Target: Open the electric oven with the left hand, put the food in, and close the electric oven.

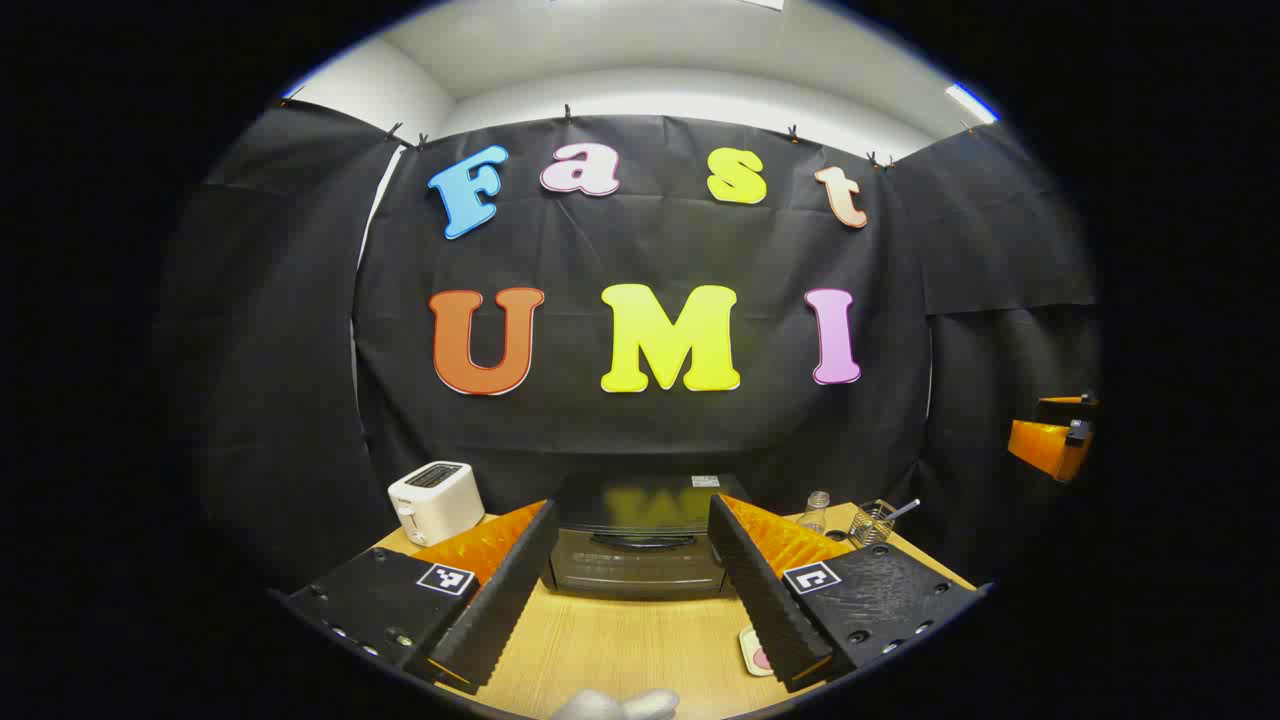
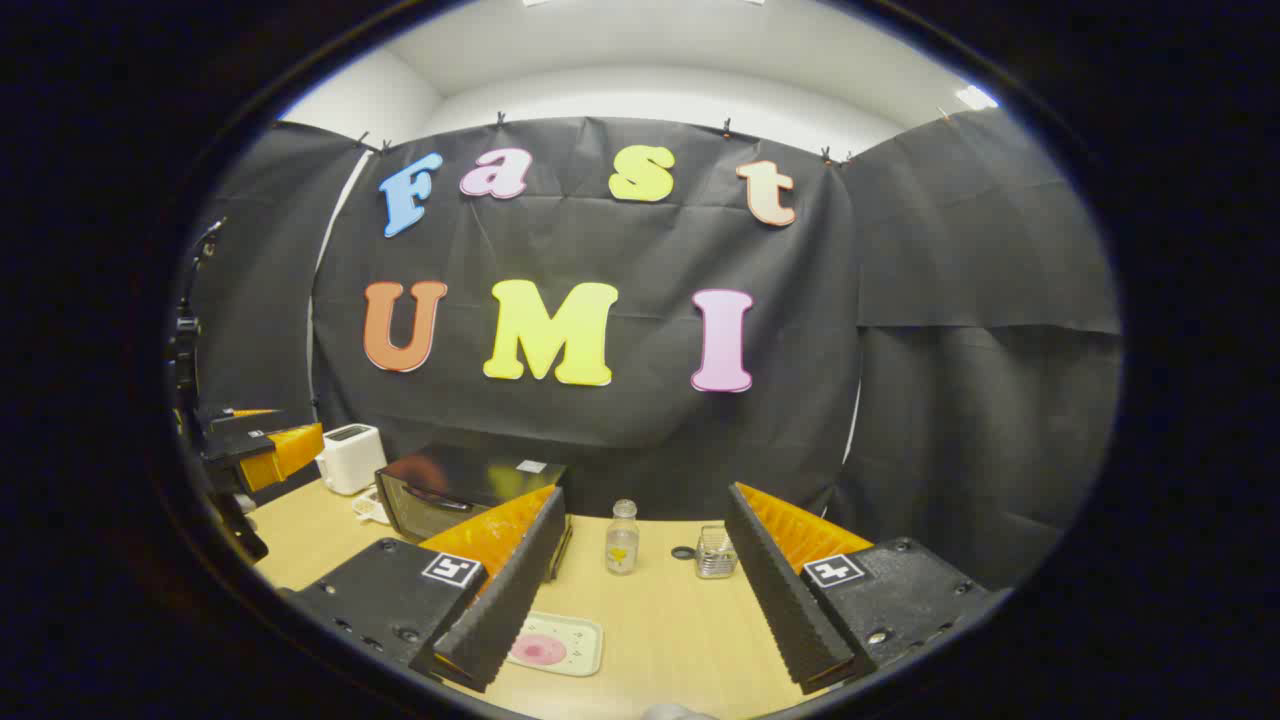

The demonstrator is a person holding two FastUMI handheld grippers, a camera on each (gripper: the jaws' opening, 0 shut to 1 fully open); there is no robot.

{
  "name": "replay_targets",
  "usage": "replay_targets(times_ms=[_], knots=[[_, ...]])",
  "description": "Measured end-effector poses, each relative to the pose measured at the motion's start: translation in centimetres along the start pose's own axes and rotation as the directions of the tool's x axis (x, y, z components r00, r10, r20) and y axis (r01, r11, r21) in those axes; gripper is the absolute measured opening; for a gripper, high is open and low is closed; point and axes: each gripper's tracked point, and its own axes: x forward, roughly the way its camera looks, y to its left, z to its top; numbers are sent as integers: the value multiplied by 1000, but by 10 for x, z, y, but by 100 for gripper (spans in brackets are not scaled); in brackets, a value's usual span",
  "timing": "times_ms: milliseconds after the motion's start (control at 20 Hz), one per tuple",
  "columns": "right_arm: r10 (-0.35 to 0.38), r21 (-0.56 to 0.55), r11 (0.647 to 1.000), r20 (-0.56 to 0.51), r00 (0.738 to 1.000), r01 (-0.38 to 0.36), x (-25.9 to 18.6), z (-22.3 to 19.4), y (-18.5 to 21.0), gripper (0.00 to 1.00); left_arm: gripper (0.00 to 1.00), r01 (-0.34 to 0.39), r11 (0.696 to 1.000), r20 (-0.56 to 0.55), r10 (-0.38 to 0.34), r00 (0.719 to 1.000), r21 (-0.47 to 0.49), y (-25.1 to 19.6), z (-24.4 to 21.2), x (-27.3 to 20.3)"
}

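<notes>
Fingers of my left gripper (image 1: 632, 590) stand wide apart, gripping nothing, with the closed black electric oven (image 1: 636, 545) framed between them. My right gripper (image 2: 640, 590) also gapes empty; the pale rectangular tray of pink food (image 2: 553, 643) lies just beside its left finger.

Open table in front of the shut oven

Bare table (image 1: 620, 640) lies before the oven (image 1: 635, 560); a toaster (image 1: 436, 500) flanks its left, 1 bottle (image 2: 621, 538) and wire basket (image 2: 715, 553) its right.

wooden table (image 2: 680, 620), oven (image 2: 455, 495), toaster (image 2: 350, 457), bottle (image 2: 621, 540), food tray (image 2: 555, 642)
</notes>
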Motion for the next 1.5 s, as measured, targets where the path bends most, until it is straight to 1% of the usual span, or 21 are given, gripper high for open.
replay_targets(times_ms=[150, 350, 650, 750, 800, 900, 1200, 1300, 1400, 1500], knots=[[-15, 17, 1000, -9, 1000, 15, -1, -4, -4, 100, 96, 13, 999, 4, -14, 1000, 29, -5, 3, 6], [-32, 24, 999, -17, 999, 33, 3, -4, -8, 100, 96, 36, 999, 8, -37, 999, 32, -11, 1, 10], [-38, 17, 999, -30, 999, 38, 9, -7, -9, 100, 96, 35, 999, -7, -35, 999, 28, -8, -7, 29], [-38, 14, 999, -39, 999, 39, 12, -8, -9, 100, 96, 40, 999, 10, -40, 999, 25, -9, -10, 39], [-40, 13, 999, -45, 998, 41, 13, -9, -10, 100, 96, 37, 999, 18, -37, 999, 38, -8, -12, 46], [-42, 8, 999, -58, 997, 42, 12, -11, -12, 100, 96, 38, 997, 11, -39, 999, 61, -8, -24, 63], [-76, -3, 997, -99, 992, 77, 5, -21, -23, 100, 96, 63, 997, -45, -61, 997, 52, -18, -64, 124], [-85, -2, 996, -104, 991, 85, 0, -22, -27, 100, 96, 67, 997, -85, -63, 994, 48, -19, -85, 147], [-109, -12, 994, -110, 988, 108, -4, -23, -35, 100, 96, 63, 998, -127, -59, 990, 31, -18, -105, 166], [-134, -24, 991, -115, 984, 132, -9, -23, -43, 100, 97, 47, 998, -160, -41, 986, 34, -14, -124, 183]])
